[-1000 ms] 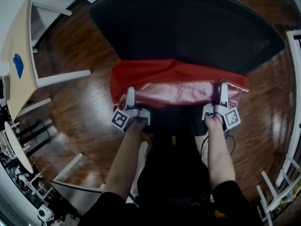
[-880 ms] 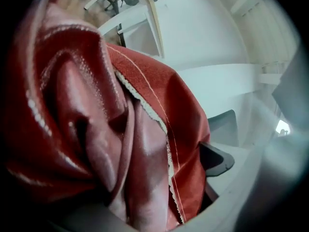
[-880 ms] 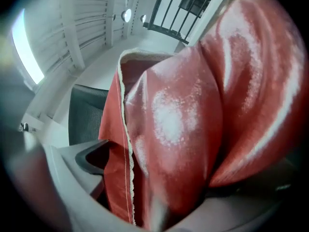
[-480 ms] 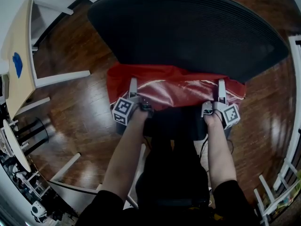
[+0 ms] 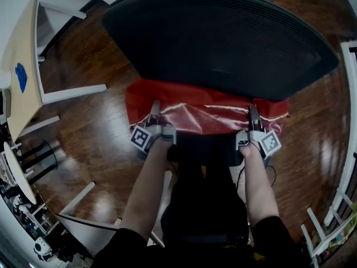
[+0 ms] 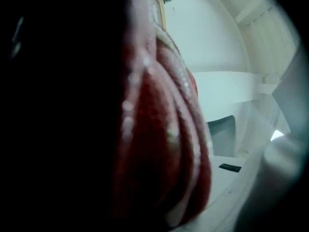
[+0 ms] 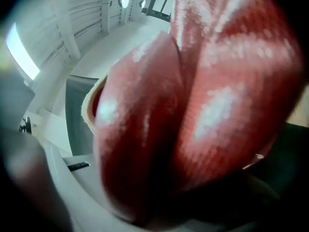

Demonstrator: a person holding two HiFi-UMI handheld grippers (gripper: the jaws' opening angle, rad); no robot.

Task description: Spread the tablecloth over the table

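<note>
The left tongs (image 5: pixel 155 109) and right tongs (image 5: pixel 254 114) are closing on the red tablecloth (image 5: pixel 203 115) by the desk (image 5: pixel 223 38); a thin pinch may slip.

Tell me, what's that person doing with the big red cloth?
A person holds a gripper in each hand and is taking hold of a red tablecloth. The left gripper and the right gripper are at its near edge, one toward each end, and their jaws are closing with cloth bunched between them. The cloth sits crumpled by the near side of the dark table. None of it is spread over the top yet.
</note>
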